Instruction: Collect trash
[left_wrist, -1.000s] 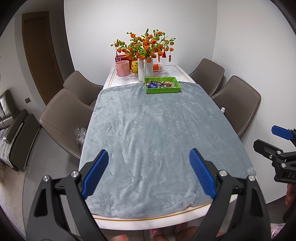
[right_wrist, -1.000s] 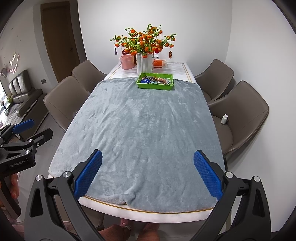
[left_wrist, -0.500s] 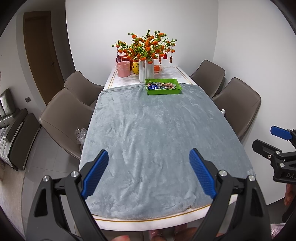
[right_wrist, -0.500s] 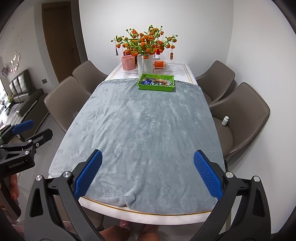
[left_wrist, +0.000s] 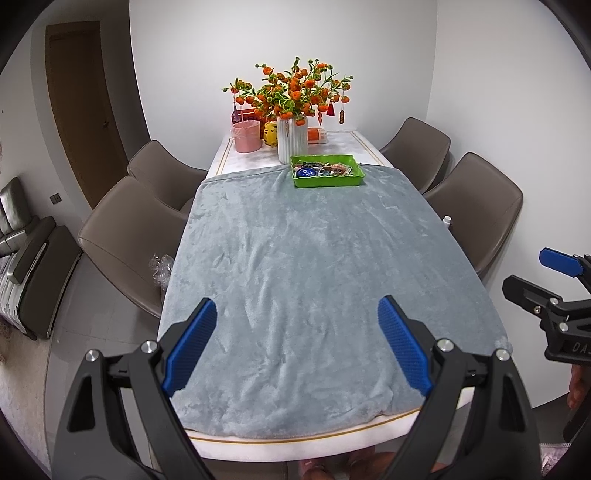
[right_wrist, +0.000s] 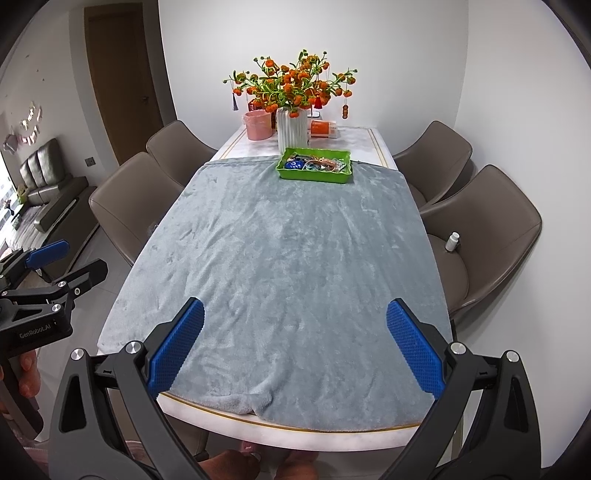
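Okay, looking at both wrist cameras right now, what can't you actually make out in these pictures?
- Contents of the green tray: too small and far in both views to identify.
- Small white bottle on the right chair: label unreadable; in the left wrist view the table edge hides most of it.
- Crinkled clear plastic on the left chair: partly behind the grey cloth.
- Items behind the white vase: blocked.

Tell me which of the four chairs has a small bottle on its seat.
The near chair on the right side: a small white bottle stands on its seat. The far right chair shows no bottle; neither do both left chairs.
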